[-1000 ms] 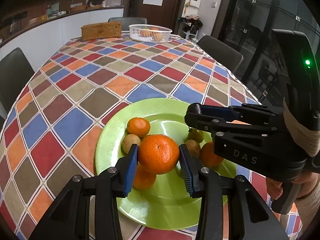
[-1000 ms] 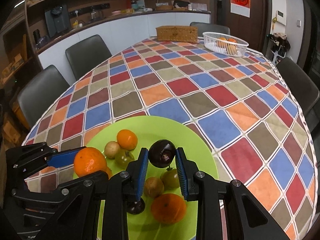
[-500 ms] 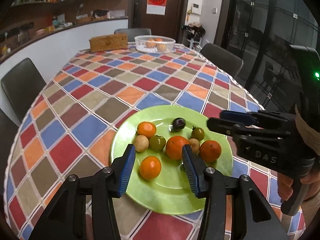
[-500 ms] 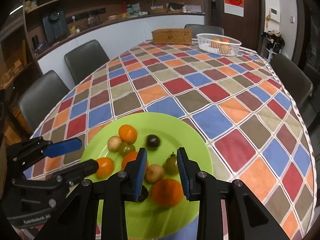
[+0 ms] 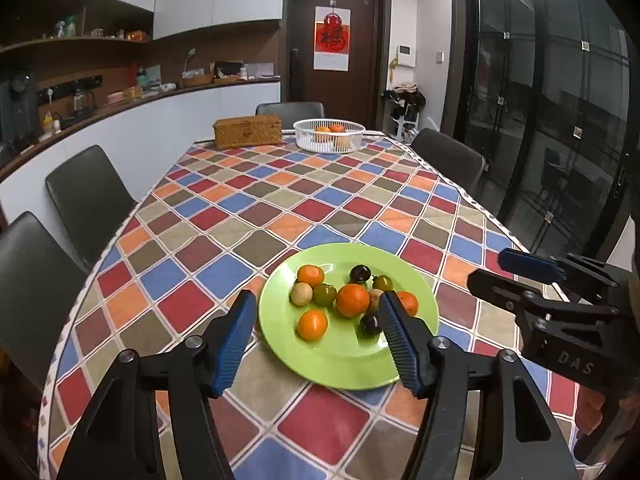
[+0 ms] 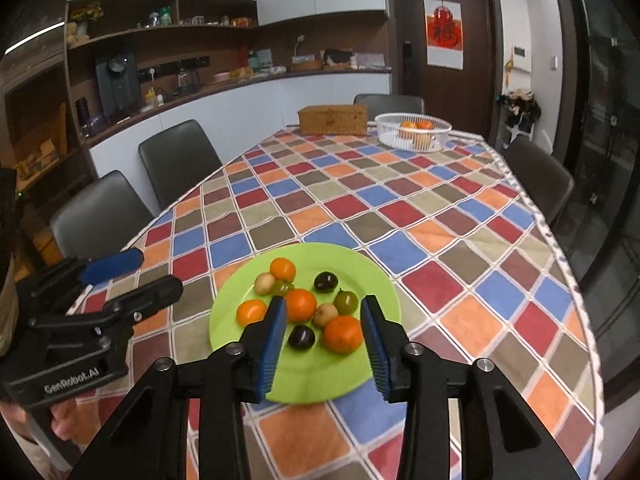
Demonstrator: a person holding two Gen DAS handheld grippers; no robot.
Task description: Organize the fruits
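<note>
A green plate (image 5: 344, 364) lies on the checkered tablecloth near the front edge; it also shows in the right wrist view (image 6: 316, 376). On it lie several oranges, such as the big one (image 5: 352, 300), two dark plums (image 5: 370, 323) (image 6: 325, 281) and small green and tan fruits. My left gripper (image 5: 316, 338) is open and empty, raised above and in front of the plate. My right gripper (image 6: 323, 338) is open and empty, also raised over the plate's near side. Each gripper shows in the other's view: the right one (image 5: 516, 276) and the left one (image 6: 132, 280).
A white basket (image 5: 329, 134) with oranges and a wicker box (image 5: 247, 132) stand at the table's far end. Dark chairs (image 5: 86, 196) line the left side, one (image 5: 448, 156) on the right. Glass doors are at the right.
Both grippers let go of their fruit, the orange and the plum, onto the plate, opened wide, then pulled back and up away from the plate.
</note>
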